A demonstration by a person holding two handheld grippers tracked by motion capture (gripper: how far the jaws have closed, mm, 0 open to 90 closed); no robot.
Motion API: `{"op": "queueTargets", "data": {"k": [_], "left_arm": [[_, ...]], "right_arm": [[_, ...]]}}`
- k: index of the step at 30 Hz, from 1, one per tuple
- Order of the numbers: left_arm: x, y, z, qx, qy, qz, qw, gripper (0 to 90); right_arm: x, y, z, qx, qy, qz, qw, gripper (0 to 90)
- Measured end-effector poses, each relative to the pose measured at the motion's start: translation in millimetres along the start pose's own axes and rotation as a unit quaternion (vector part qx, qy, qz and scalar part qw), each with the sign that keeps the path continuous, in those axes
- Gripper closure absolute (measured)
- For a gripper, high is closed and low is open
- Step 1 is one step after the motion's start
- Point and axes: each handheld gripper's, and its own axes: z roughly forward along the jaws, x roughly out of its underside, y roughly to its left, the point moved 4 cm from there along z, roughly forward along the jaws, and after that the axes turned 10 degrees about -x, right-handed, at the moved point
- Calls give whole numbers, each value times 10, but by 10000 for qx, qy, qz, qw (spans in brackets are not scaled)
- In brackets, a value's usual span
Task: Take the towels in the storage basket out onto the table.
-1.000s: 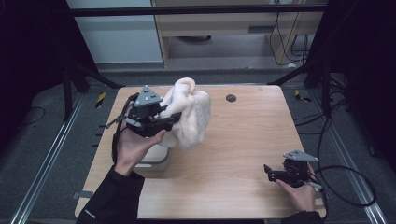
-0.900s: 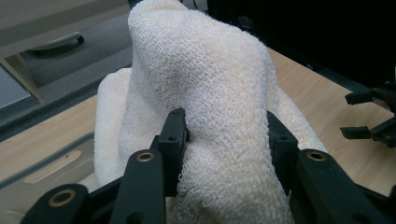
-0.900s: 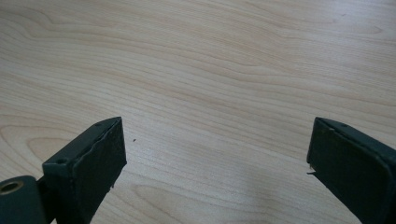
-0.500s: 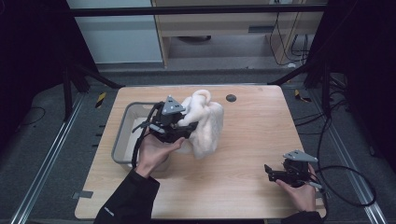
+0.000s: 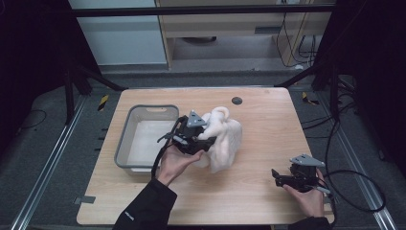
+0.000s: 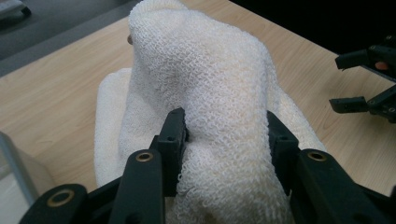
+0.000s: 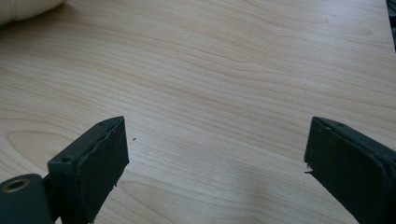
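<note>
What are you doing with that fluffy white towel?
A person holds a claw in each hand. The left claw is squeezed shut on a white towel, whose bottom touches the wooden table right beside a grey tub. The right claw sits open near the table's front corner, holding nothing.

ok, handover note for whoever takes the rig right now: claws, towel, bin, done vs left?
Left claw: shut on the white towel, gripping a thick bunched fold; the towel's lower part rests on the table.
Right claw: open, nothing between its jaws, low over bare wood near the table's front right corner.
Grey bin: left of the towel, nothing seen in it.
Done: towel is out of the bin and on the table, bunched up.
Left (likely): release it, then spread or fold it, probably with both claws; the right one hasn't touched the towel yet.
</note>
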Motion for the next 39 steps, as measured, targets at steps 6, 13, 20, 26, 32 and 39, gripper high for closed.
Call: {"op": "queueTargets", "data": {"k": [6,13,20,26,32,39], "left_arm": [[106,-87,181,109,162,23,9998,579],[225,-236,376,266,216,69,9994,572],[299,-426,513,382,352,222,9984,546],[345,-534,572,373,421,368,9977,496],[371,-601,619,333,484,461,9972,394],[392,-676,655,276,511,589,9966,251]], "right_arm": [[29,-38,-2,55,-9,109,9999,68],[49,-35,22,91,48,77,9999,66],[91,-90,36,213,146,162,9995,69],[99,-91,43,236,163,155,9995,68],[105,-94,47,244,180,162,9994,65],[110,-93,56,251,213,152,9993,56]]}}
